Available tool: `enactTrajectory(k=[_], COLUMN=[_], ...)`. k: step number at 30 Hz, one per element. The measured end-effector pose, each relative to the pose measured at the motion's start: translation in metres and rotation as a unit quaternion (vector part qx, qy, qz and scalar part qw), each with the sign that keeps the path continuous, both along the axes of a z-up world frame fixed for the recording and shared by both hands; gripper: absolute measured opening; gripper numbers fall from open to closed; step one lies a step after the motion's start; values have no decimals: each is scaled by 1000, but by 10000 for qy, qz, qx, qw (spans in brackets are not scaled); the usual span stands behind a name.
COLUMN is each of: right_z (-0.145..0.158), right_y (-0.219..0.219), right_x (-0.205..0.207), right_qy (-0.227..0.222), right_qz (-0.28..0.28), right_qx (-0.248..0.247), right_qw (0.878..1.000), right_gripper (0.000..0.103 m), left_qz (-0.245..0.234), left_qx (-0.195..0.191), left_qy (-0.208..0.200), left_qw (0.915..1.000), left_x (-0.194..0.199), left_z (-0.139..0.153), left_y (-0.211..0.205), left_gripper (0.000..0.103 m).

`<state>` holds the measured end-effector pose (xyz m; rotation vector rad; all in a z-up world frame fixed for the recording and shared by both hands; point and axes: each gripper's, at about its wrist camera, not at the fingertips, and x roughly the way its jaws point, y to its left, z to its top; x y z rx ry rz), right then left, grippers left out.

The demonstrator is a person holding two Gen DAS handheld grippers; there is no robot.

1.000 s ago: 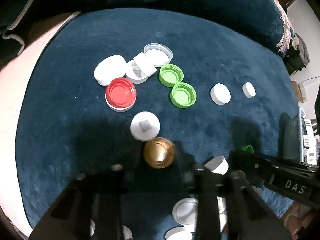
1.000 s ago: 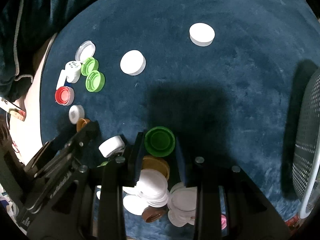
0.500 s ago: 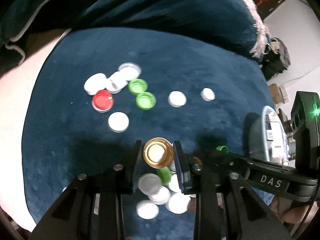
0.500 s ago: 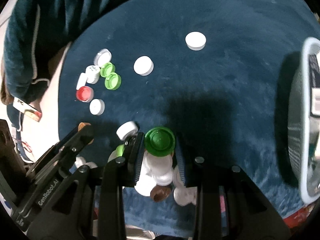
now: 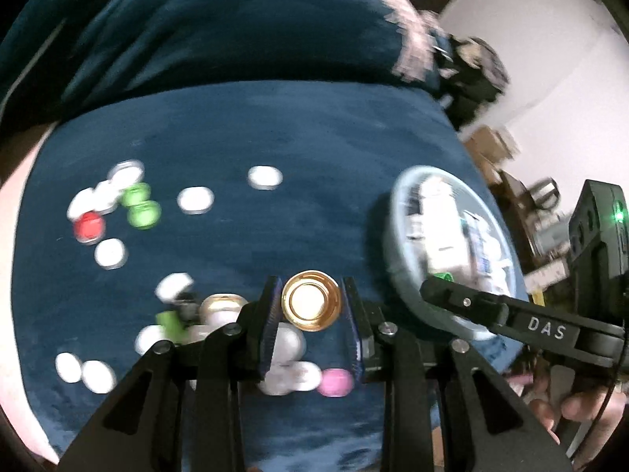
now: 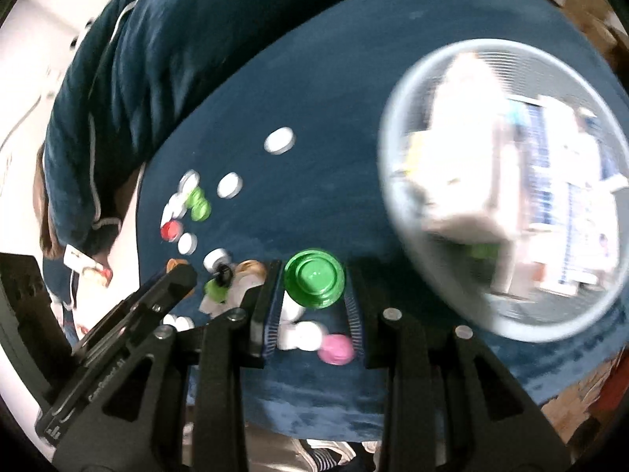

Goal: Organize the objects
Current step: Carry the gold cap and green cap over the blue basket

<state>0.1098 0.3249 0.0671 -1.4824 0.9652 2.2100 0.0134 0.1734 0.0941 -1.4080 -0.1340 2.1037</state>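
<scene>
Left gripper [image 5: 311, 306] is clamping one gold cap [image 5: 311, 305] between its narrowed fingers. Right gripper [image 6: 313, 284] is pinching one green cap [image 6: 314, 283] likewise. One pink cap [image 6: 335, 349] is lying below both grips, one mesh basket [image 6: 397, 90] sitting right of the fingers.

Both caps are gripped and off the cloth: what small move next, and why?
Probably carry both on toward the basket. The left gripper is shut on the gold cap, the right gripper on the green cap, and neither cap is over the rim yet.
</scene>
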Motion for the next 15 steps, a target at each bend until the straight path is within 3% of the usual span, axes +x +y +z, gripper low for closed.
enactTrajectory(k=[8, 15], right_z=[10, 8], right_y=[58, 76], right_x=[86, 108], right_qy=[324, 95], right_qz=[-1089, -1436], right_qx=[-228, 21], right_qw=[9933, 9896], right_gripper=[31, 31], left_qz=[-783, -992], left_qx=[35, 83], left_qy=[35, -32], left_qw=[9969, 9950], left_x=[37, 46], left_z=[9, 5], left_y=[80, 110], left_gripper=[31, 31])
